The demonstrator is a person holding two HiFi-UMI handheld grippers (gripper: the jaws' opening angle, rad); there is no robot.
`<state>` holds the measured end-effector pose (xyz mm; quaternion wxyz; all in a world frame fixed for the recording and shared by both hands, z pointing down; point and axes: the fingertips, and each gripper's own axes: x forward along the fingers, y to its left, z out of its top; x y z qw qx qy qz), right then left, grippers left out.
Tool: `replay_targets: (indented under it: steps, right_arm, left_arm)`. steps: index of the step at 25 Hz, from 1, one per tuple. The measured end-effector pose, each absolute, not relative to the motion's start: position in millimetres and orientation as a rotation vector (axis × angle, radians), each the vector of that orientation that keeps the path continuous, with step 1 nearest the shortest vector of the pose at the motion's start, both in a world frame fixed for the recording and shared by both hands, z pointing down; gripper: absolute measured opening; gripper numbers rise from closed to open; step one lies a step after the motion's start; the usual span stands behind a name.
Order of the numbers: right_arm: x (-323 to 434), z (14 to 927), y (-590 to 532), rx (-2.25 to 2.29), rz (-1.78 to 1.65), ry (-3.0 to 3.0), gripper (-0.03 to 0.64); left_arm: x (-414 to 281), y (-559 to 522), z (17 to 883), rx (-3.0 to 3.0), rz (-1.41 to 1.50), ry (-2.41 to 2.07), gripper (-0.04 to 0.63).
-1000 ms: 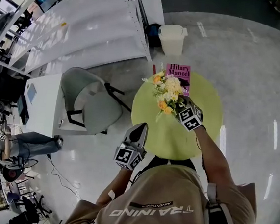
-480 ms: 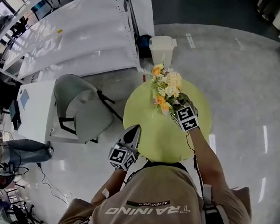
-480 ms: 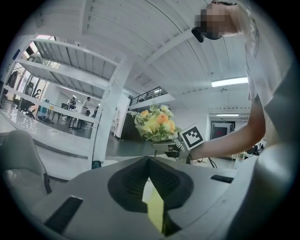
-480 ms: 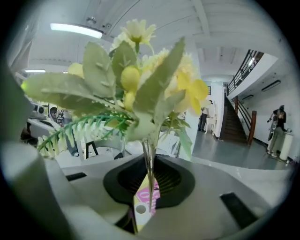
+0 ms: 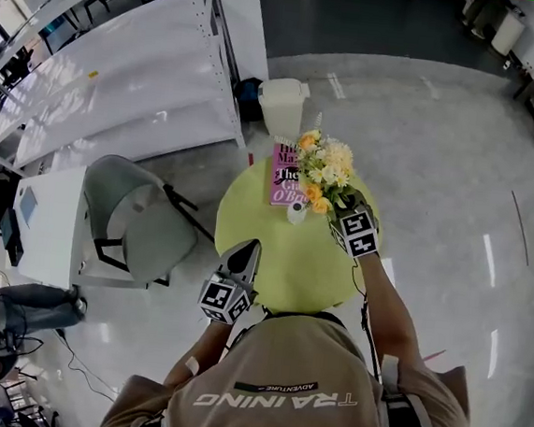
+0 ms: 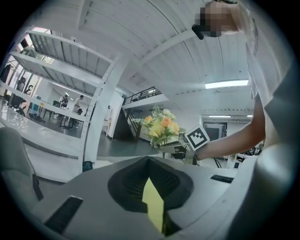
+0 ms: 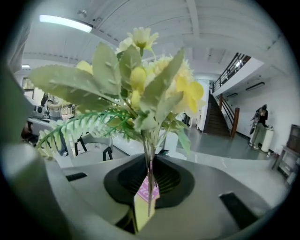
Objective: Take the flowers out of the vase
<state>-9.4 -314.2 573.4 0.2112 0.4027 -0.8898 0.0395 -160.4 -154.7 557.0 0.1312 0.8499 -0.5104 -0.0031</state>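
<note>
A bunch of yellow, orange and white flowers (image 5: 323,164) hangs above the round yellow-green table (image 5: 290,266). My right gripper (image 5: 342,205) is shut on its thin stems (image 7: 149,183), and its jaws are still closing on them. The leaves and blooms (image 7: 136,79) fill the right gripper view. A small white vase (image 5: 296,212) stands on the table just left of that gripper, with the flowers clear of it. My left gripper (image 5: 249,251) hovers at the table's near left edge, shut and holding nothing (image 6: 152,206). It faces the flowers (image 6: 160,130).
A pink book (image 5: 285,175) lies on the table behind the vase. A grey chair (image 5: 140,219) stands to the left. Behind the table are a white bin (image 5: 282,106) and a long white shelving unit (image 5: 120,81). Polished grey floor surrounds the table.
The right gripper has lifted the flowers up and to the right. The vase now shows on its own beside the gripper. The left gripper has hardly moved.
</note>
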Motion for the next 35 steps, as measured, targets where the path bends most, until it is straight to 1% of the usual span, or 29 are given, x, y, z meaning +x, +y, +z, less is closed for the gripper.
replay_targets:
  steps: [7,13,20,24,29,33,34,35]
  right_arm:
    - [61,645,-294,1.278,0.373,-2.227,0.037]
    - [109,712,-279,1.324,0.456,-1.945,0.037]
    - [124,779,-274,1.295,0.645,-1.717,0.037]
    - [126,811,-273,1.274,0.687,-1.623,0.043]
    - [119,829,-279,1.248,0.707,-1.607,0.063]
    - [112,832,-281,1.228,0.743,-1.628,0.098]
    - [108,832,-280,1.222,0.757,-1.640,0.127]
    - [104,832,-279,1.216,0.763,-1.651,0.170]
  left_arm:
    - [-151,-160,561,2.473,0.005,-1.442,0.002]
    - [-146,-163,570,2.459,0.034,-1.414,0.002]
    - [-148,-179,580,2.429,0.053,-1.408,0.002]
    - [-150,-186,585,2.405,0.069,-1.417,0.002]
    - [-159,-194,593,2.366,0.081,-1.447,0.002]
    - [-157,-199,597,2.353,0.080,-1.450,0.002]
    - [-157,-200,598,2.352,0.080,-1.447,0.002]
    - [-156,-201,599,2.353,0.079,-1.442,0.002]
